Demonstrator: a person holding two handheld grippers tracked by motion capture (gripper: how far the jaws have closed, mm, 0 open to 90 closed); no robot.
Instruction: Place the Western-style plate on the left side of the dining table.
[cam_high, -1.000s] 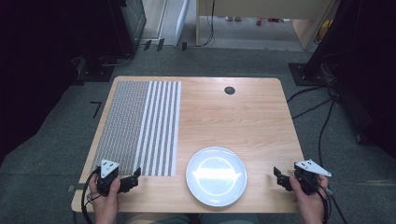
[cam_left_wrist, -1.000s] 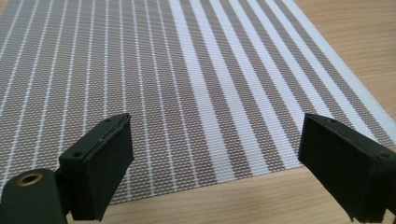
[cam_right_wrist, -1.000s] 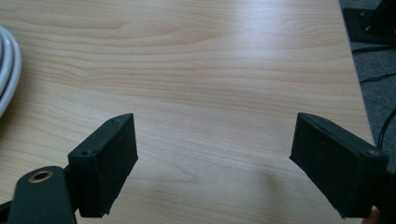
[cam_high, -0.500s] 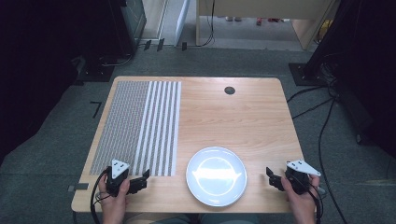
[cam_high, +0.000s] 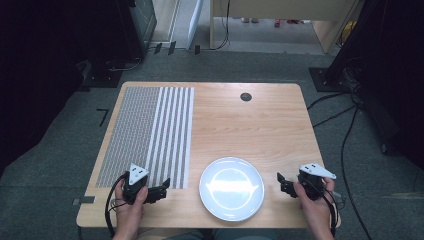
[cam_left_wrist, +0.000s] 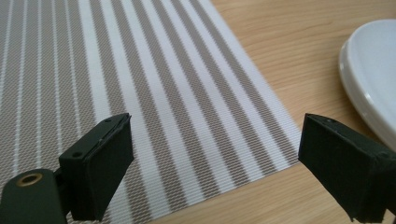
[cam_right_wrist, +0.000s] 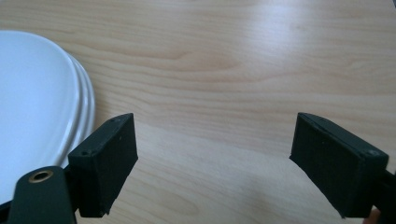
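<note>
On the near half of the wooden table (cam_high: 260, 125), 2 things lie within reach of the grippers: a striped woven placemat (cam_high: 150, 135) along the left side and a white plate (cam_high: 231, 188) at the front edge, between the 2 hands.

The placemat is the larger piece. It looks thin, light and floppy — a woven sheet lying flat, with nothing to pinch except an edge or corner. I would expect it to sag or fold if lifted from 1 point, so the near right corner (cam_left_wrist: 289, 154) is the sensible place to nip, or a slide along the wood.

The plate (cam_right_wrist: 37, 107) looks like glazed ceramic: stiff, fairly heavy, slippery and breakable. Its raised rim is the only hold, and a pinch there from each side seems safer than 1 alone.

The left gripper (cam_high: 159, 190) hovers over the mat's near right corner, jaws wide apart and empty; in the left gripper view the corner sits between the pads (cam_left_wrist: 100, 163), and the plate's edge (cam_left_wrist: 369, 79) is just beyond the right pad, apart from it.

The right gripper (cam_high: 283, 183) is just right of the plate — jaws also wide and empty, bare wood between them, the rim near but not touching.
</note>
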